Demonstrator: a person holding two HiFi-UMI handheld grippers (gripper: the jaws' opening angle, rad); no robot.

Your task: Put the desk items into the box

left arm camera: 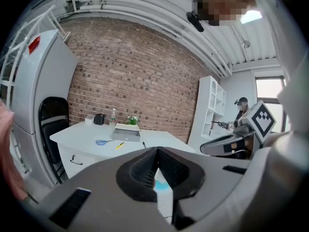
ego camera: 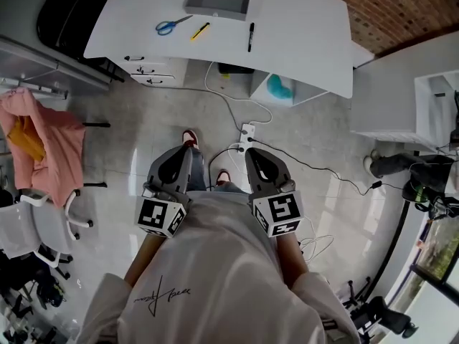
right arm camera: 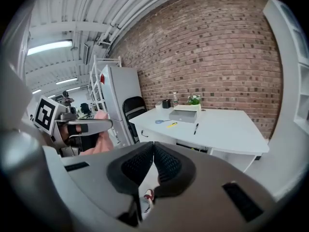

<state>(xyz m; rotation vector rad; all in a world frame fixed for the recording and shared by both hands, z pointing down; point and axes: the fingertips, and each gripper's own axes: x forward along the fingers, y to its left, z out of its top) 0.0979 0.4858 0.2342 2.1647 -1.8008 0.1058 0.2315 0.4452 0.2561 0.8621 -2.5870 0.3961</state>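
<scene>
1. The person stands well apart from the desk [ego camera: 308, 34], which lies at 12 o'clock. Both tools are held low at the waist and point forward, a carrying pose, I judge, not a working one.
2. The left gripper [ego camera: 185, 151] is clenched on nothing. Its own view shows the ribbed pads meeting at the tip with only floor behind them.
3. The right gripper [ego camera: 251, 153] is likewise closed and empty, pads touching. It sits just beside the left one, toward 3 o'clock.
4. The box [ego camera: 219, 6] sits at the desk's far edge, open side up, so things can be dropped in from above.
5. Three items lie on the desktop on the near side of the box. The scissors [ego camera: 171, 26] are toward 9 o'clock, the cutter [ego camera: 200, 31] is in the middle, and the pen [ego camera: 250, 36] is toward 3 o'clock. All are apart from one another and from the box.
6. Nothing appears to be in the box, so the task looks barely begun. The next move, as I judge it, is to walk up and open one tool.
7. A power strip [ego camera: 247, 130] and its cables lie on the floor between the feet and the desk, a possible snag on the way.
</scene>
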